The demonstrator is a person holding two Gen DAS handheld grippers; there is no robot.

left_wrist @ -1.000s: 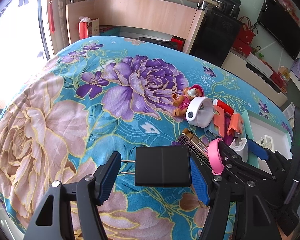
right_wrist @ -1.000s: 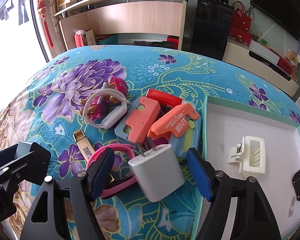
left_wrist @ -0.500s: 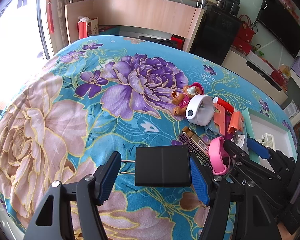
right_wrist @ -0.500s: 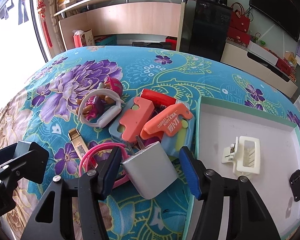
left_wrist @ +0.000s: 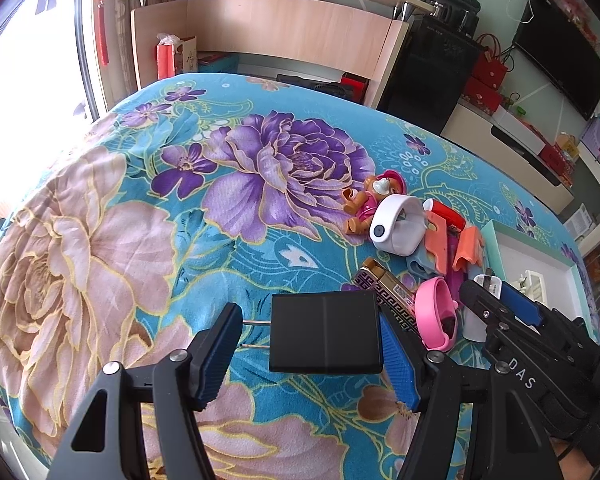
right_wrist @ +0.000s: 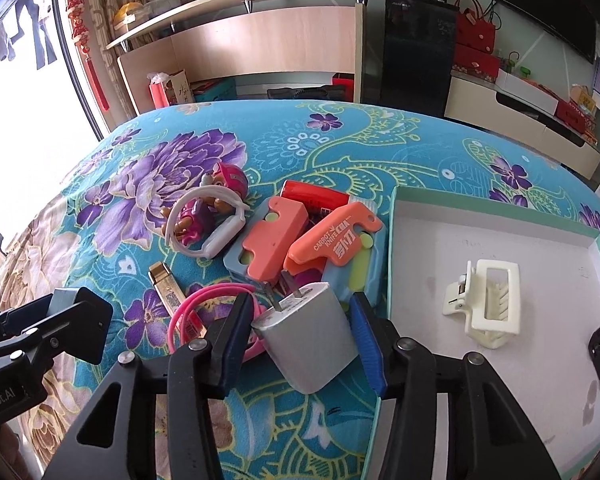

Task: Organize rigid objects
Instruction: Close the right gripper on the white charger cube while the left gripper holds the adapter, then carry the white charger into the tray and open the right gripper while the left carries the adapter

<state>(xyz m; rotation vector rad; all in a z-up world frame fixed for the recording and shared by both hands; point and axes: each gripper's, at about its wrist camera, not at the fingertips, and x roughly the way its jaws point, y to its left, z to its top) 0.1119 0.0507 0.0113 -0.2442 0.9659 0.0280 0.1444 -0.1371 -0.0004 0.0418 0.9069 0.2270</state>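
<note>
Both hand-held grippers – left (left_wrist: pixel 310 354), right (right_wrist: pixel 300 338) – black frames, blue ribbed pads, silver screws

Pile: orange plastic knives (right_wrist: pixel 300 236) on the floral-blanket bed (right_wrist: pixel 340 148), left of the shallow white tray (right_wrist: pixel 496 216).
In tray: cream hair claw (right_wrist: pixel 486 304).
Behind pile: pink toy pup (right_wrist: pixel 216 196).
Beside pile: black square charger (left_wrist: pixel 325 332), at left.

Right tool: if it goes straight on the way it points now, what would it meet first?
The right tool has the white charger between its fingers, and its jaws have just been closing. Beyond the charger's prongs, the orange knife in the pile looks first in line, though depth is unclear.
</note>
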